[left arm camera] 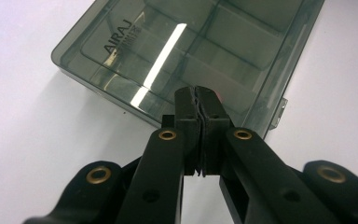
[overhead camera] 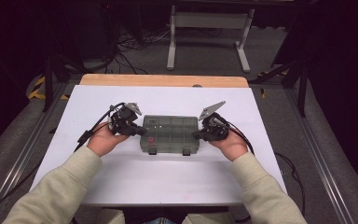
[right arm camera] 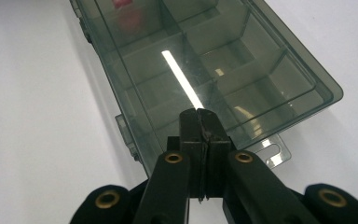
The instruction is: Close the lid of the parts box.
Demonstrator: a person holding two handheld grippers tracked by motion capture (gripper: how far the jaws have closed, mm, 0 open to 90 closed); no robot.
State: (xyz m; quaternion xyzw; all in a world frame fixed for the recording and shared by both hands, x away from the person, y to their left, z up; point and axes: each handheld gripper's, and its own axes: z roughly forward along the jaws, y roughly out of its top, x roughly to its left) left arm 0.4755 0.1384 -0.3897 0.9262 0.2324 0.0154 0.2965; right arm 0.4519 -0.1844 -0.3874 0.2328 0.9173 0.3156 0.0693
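Black two-jaw tongs [right arm camera: 200,113] rise from the bottom edge, jaws pressed together with nothing between them. Their tips sit over the near end of a smoky transparent plastic compartment box [right arm camera: 261,70] lying on a white surface [right arm camera: 37,116]. A blurred red item [right arm camera: 126,14] lies inside a far compartment.

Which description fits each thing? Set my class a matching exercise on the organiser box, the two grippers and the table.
1. organiser box
2. left gripper
3. right gripper
4. table

a. white, bears the box
b. jaws shut, at the box's left end
c. smoky see-through, lid closed
d. jaws shut, at the box's right end

Pairs: 1-c, 2-b, 3-d, 4-a
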